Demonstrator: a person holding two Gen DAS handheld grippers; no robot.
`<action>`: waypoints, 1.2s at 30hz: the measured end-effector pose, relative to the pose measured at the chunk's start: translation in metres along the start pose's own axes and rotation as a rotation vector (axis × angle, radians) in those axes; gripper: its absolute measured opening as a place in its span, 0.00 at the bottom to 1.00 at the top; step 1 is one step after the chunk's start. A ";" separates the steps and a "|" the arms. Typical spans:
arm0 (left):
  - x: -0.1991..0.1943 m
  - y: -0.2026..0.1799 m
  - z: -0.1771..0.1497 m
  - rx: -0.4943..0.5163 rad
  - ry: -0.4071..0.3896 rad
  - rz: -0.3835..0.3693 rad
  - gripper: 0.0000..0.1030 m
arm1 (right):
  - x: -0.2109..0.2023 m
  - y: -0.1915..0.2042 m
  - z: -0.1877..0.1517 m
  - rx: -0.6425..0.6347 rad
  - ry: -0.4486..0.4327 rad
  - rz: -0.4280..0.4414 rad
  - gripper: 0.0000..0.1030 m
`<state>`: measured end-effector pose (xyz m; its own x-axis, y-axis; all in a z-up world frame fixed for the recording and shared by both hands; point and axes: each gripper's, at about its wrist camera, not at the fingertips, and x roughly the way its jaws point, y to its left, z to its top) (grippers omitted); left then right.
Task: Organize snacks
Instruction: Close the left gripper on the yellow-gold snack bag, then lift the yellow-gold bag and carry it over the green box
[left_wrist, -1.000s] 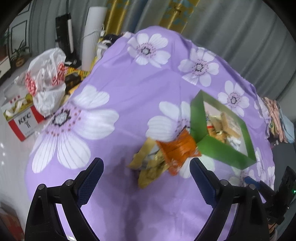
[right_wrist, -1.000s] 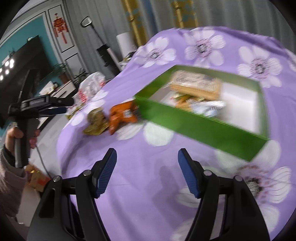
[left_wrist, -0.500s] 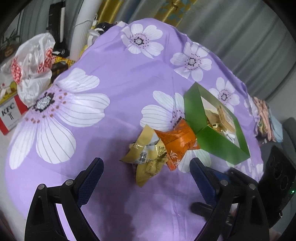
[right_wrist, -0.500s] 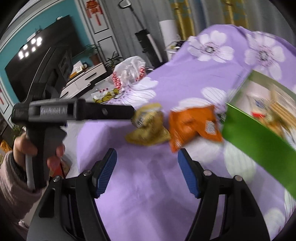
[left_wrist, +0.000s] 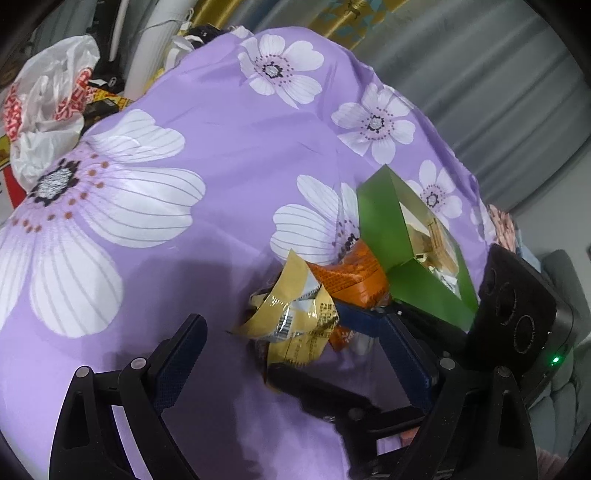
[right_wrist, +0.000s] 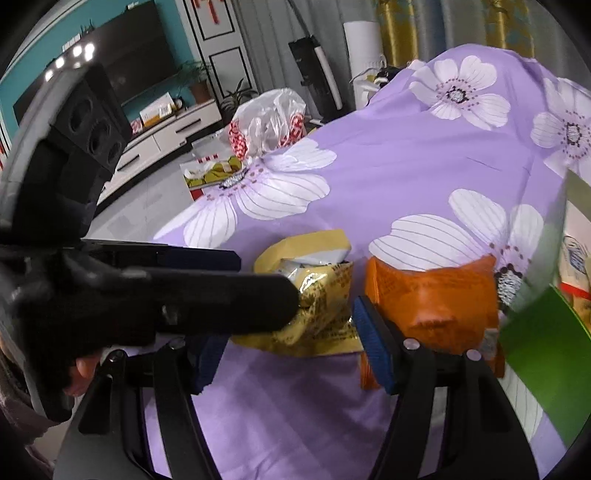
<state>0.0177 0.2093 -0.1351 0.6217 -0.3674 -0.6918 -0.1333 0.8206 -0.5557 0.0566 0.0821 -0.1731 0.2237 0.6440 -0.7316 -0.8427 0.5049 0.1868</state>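
A crumpled yellow snack packet (left_wrist: 295, 317) lies on the purple flowered cloth (left_wrist: 221, 147), touching an orange snack packet (left_wrist: 354, 280) that leans against a green box (left_wrist: 384, 229) holding several snacks. My left gripper (left_wrist: 291, 354) is open, just short of the yellow packet. My right gripper (right_wrist: 291, 332) is open with its fingers on either side of the yellow packet (right_wrist: 317, 302); the orange packet (right_wrist: 432, 299) lies right of its right finger (right_wrist: 373, 343). The left gripper's body (right_wrist: 147, 295) crosses the right wrist view and hides the right gripper's left fingertip.
A white and red plastic bag (left_wrist: 48, 110) and a KFC box stand off the table's far left edge. The green box (right_wrist: 546, 350) fills the right of the right wrist view. A TV and cabinet (right_wrist: 166, 122) are in the background.
Both grippers have moved in close to the two packets. The right gripper now straddles the yellow packet, and the two grippers overlap in each other's view.
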 end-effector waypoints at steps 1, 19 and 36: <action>0.003 0.001 0.001 -0.003 0.005 0.004 0.85 | 0.002 -0.001 0.000 0.004 0.005 0.003 0.59; -0.003 -0.040 -0.029 0.098 0.041 0.037 0.51 | -0.040 0.003 -0.038 0.037 -0.044 0.011 0.29; 0.031 -0.182 -0.067 0.396 0.152 -0.064 0.51 | -0.159 -0.038 -0.115 0.211 -0.177 -0.169 0.30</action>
<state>0.0096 0.0196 -0.0865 0.4943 -0.4594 -0.7380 0.2273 0.8877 -0.4004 -0.0031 -0.1056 -0.1400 0.4496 0.6213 -0.6417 -0.6704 0.7095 0.2173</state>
